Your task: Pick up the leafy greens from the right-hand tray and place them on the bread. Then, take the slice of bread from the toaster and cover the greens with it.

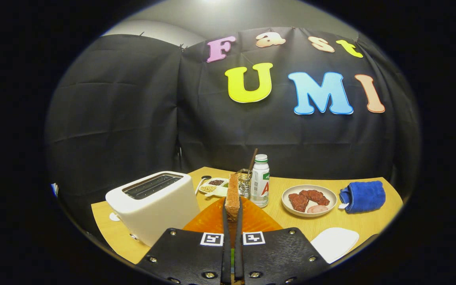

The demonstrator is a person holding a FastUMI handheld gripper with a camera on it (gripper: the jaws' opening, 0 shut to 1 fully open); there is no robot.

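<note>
While gripped, bread (claw) beside toaster.

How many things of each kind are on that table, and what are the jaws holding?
Toaster: 1
Bread slice, upright, pinched in the jaws of the gripper: 1
Bottle: 1
Plates: 2, orange plate and meat plate
Blue towel: 1
Seed dish: 1
Utensil cup: 1
Total: 8
</note>
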